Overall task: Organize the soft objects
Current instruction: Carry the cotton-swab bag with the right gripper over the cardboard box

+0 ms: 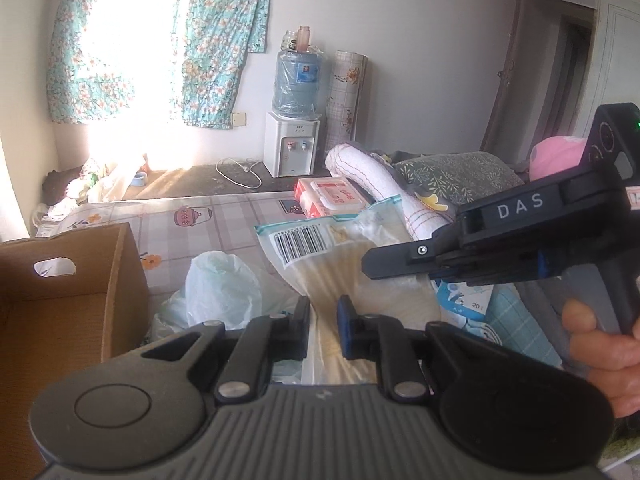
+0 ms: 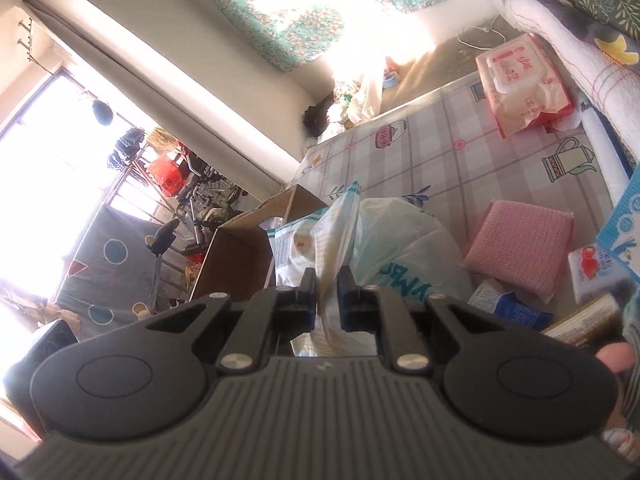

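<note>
A clear plastic packet point(image 1: 352, 256) with a barcode label and pale beige contents hangs above the table, held from two sides. My left gripper point(image 1: 324, 324) is shut on its lower part, the film pinched between the pads. My right gripper point(image 1: 374, 265) comes in from the right and is shut on the packet's right edge. In the right wrist view the same packet point(image 2: 320, 240) stands edge-on between the right gripper's point(image 2: 326, 292) fingers. A brown cardboard box point(image 1: 60, 280) stands open at the left, also seen as the box point(image 2: 240, 252).
A crumpled white plastic bag point(image 1: 224, 284) lies under the packet. A red wet-wipes pack point(image 1: 332, 198), a rolled white towel point(image 1: 368, 168) and pillows sit behind. A pink knitted pad point(image 2: 520, 248) and small cartons point(image 2: 592, 272) lie to the right on the patterned tablecloth point(image 2: 440, 152).
</note>
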The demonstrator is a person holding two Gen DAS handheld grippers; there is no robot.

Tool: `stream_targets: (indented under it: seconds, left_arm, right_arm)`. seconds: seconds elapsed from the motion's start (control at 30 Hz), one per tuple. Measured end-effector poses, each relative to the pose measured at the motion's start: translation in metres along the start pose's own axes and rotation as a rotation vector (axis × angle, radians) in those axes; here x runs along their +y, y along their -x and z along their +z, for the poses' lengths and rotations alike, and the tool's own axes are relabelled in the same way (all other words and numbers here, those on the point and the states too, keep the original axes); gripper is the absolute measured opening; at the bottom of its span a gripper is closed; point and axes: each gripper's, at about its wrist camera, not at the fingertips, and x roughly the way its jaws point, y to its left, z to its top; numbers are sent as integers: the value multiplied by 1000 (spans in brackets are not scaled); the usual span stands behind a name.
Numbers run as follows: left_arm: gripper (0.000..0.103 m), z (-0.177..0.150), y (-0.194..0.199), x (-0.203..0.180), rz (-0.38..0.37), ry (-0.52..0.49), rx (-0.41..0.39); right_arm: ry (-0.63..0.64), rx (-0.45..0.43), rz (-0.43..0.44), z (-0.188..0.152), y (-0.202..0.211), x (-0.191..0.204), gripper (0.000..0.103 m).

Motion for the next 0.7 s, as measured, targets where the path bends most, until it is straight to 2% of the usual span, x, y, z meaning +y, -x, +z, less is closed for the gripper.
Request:
stream_targets:
  seconds: [0.2,0.37,0.47,0.53,0.7]
  left_arm:
    - [15,10,35,72,99,74,-44]
    - [15,16,38,154,210,149,0]
    - [15,17,28,199,276,189,48]
    - [15,18,13,230,328,194,94]
    - [15,20,-29,281,429,204,192]
  right_arm:
    - [83,30,89,9,-58,75,9]
    - [87,116,130,9,-139,122,9]
    - [81,184,109,5,-195,146,8]
    - [62,240,63,2,-245,160,7]
    - [14,298,-24,12,-310,174,7]
